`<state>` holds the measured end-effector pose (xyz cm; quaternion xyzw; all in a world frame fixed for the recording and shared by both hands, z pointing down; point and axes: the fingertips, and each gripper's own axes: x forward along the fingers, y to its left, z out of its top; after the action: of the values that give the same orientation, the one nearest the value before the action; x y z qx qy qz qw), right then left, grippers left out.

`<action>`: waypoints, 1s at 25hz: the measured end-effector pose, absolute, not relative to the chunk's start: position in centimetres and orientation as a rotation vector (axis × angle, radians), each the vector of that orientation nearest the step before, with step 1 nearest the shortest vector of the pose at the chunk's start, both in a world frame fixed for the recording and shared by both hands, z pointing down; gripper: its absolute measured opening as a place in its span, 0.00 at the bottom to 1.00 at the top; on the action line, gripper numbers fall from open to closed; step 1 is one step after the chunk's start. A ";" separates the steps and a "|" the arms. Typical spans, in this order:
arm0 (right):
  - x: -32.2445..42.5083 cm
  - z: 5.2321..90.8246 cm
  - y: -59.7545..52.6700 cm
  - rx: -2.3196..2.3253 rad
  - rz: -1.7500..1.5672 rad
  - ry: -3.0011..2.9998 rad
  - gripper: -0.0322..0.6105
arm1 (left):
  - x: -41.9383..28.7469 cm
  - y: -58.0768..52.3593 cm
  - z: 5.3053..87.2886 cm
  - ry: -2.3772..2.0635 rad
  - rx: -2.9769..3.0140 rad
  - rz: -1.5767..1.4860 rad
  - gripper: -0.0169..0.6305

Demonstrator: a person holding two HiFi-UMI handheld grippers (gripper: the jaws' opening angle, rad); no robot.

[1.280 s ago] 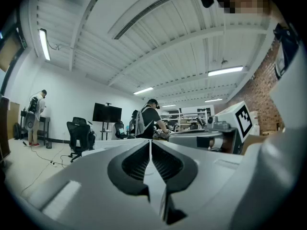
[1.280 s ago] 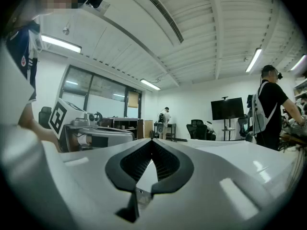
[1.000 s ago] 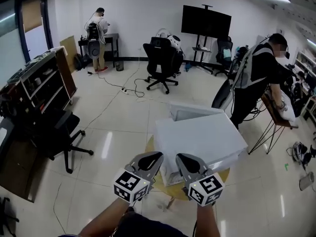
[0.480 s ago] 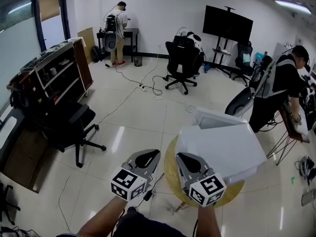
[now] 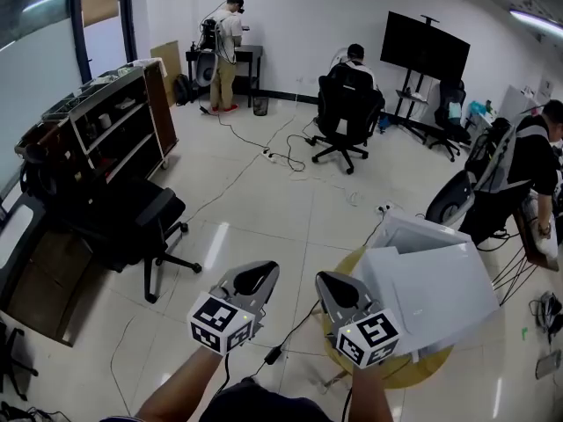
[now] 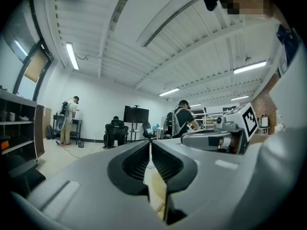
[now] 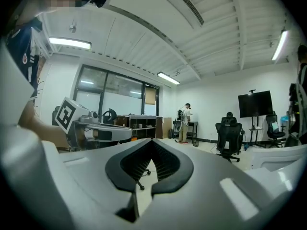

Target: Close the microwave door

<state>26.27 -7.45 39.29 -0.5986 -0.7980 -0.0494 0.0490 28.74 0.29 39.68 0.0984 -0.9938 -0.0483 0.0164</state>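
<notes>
Pale, glossy floor (image 5: 264, 209) runs out ahead of the jaws to a white wall (image 5: 290, 16). Far ahead against it stand a desk (image 5: 251, 54) and a dark screen (image 5: 425, 47) on a stand, with a black chair (image 5: 349, 112) nearer. Left of the jaws sit a second chair (image 5: 132, 218) and a shelf unit (image 5: 110, 121) beside glass panels (image 5: 35, 69). A cable (image 5: 269, 155) trails over the floor. Strip lights (image 6: 72, 55) line the ribbed ceiling (image 6: 144, 37).

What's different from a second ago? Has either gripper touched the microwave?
The view has swung left: the white microwave on its round table slid from straight ahead of the grippers to the right side, beyond the right gripper. Neither gripper touched it, and nothing was gripped or let go. The left gripper and right gripper stay shut and empty, side by side.
</notes>
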 end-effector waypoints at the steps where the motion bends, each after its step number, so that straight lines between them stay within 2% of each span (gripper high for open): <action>1: 26.2 39.4 -6.5 -1.821 -0.149 -2.433 0.05 | 28.8 1.4 39.8 -3.091 0.300 -0.153 0.06; 15: 23.9 40.1 4.4 -1.857 -0.184 -2.384 0.05 | 26.4 12.8 40.4 -3.104 0.225 -0.195 0.06; 25: 14.8 38.9 10.0 -1.870 -0.111 -2.420 0.05 | 17.2 17.4 40.5 -3.074 0.246 -0.160 0.06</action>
<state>14.78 9.97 38.86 -0.6105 -0.7902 -0.0363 0.0406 17.16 17.36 40.52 0.0795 -0.9951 -0.0519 0.0266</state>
